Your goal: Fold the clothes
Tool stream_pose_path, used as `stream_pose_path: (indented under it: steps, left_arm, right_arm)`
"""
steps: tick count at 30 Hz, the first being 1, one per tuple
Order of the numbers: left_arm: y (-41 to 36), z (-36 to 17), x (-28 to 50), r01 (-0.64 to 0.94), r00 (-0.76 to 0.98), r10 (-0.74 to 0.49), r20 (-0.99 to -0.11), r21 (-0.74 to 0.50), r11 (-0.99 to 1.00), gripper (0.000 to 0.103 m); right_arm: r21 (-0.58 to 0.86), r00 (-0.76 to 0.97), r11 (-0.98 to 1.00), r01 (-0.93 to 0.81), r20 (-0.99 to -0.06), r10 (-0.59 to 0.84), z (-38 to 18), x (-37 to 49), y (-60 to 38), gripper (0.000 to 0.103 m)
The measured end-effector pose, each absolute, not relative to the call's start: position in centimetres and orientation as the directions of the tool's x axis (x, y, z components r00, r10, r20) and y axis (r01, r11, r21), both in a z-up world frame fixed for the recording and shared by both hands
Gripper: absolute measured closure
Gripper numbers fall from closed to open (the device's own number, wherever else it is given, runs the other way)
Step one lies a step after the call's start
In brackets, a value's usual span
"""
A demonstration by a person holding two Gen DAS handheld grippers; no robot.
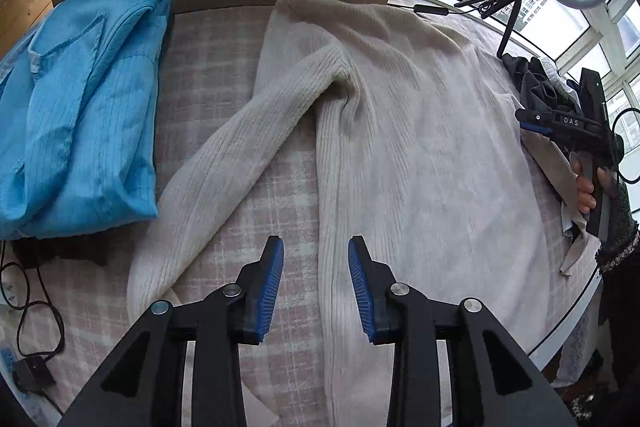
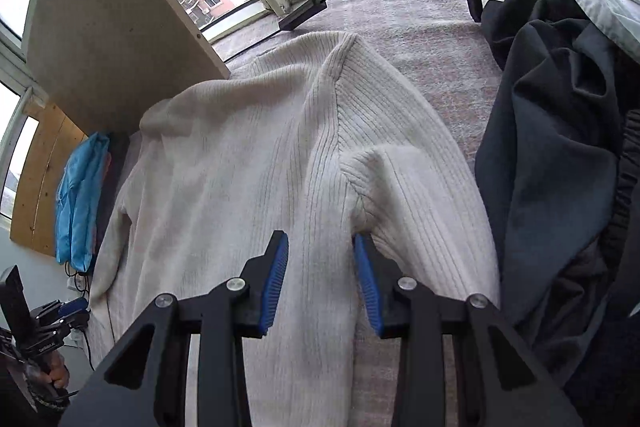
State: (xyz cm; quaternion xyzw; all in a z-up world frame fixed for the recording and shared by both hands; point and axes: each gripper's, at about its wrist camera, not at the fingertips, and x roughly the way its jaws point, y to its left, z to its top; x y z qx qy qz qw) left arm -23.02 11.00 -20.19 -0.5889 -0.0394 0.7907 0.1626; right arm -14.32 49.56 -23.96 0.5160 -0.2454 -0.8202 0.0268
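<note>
The cream ribbed sweater (image 1: 420,131) is spread beside the folded blue shirt (image 1: 80,107); soft, limp knit, probably best pinched at a sleeve cuff; left gripper (image 1: 316,283) and right gripper (image 2: 321,279) are held spread, empty.

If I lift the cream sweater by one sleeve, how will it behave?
Probably floppy: the cream ribbed-knit sweater already lies rumpled, its sleeve bent. The knit looks thick, so likely heavyish and it may stretch. It should drag rather than slide on the plaid cover.
</note>
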Motion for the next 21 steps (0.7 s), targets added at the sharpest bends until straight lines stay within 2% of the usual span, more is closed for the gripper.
stream_pose_path:
  steps: [1,7,11,12,13,15,16,18,21]
  left_arm:
    - [11.4,-20.9,-24.6,-0.203,-0.240,0.334,-0.912,-0.289,-0.935,0.071]
    - [12.5,-23.4,-31.0,-0.129,-0.252,0.342,-0.905,-0.319,-0.939,0.071]
    - [9.4,-22.4,-33.2,-0.004,-0.354,0.285,-0.891,-0.304,-0.953,0.070]
    - [8.8,-22.2,-33.4,0.011,-0.368,0.248,-0.896,-0.271,-0.963,0.070]
    - [8.2,-22.1,-33.7,0.028,-0.381,0.209,-0.901,-0.238,-0.971,0.074]
    - [7.0,-21.7,-34.1,0.062,-0.405,0.132,-0.905,-0.171,-0.983,0.074]
    - [6.4,-21.6,-34.4,0.079,-0.416,0.093,-0.905,-0.138,-0.987,0.074]
    - [7.1,-21.2,-33.6,0.023,-0.407,0.100,-0.908,-0.119,-0.993,0.074]
    - [9.2,-20.9,-31.0,-0.098,-0.371,0.183,-0.910,-0.158,-0.983,0.064]
  right_arm:
    - [0.445,-0.469,-0.868,-0.222,-0.829,-0.305,-24.3,-14.6,49.7,0.067]
    - [0.485,-0.492,-0.835,-0.260,-0.811,-0.318,-25.2,-15.7,50.3,0.064]
    - [0.468,-0.519,-0.842,-0.267,-0.806,-0.283,-24.8,-16.4,50.8,0.063]
    - [0.455,-0.531,-0.849,-0.270,-0.806,-0.263,-24.6,-16.5,51.0,0.063]
    - [0.388,-0.537,-0.878,-0.281,-0.822,-0.191,-24.3,-16.6,51.1,0.063]
    - [0.229,-0.544,-0.924,-0.307,-0.839,-0.027,-23.5,-16.8,51.1,0.064]
    - [0.223,-0.533,-0.927,-0.302,-0.846,-0.030,-23.5,-17.0,51.4,0.064]
    - [0.237,-0.505,-0.929,-0.284,-0.860,-0.065,-23.6,-17.4,51.8,0.063]
    - [0.277,-0.505,-0.929,-0.245,-0.855,-0.122,-22.9,-16.8,52.0,0.063]
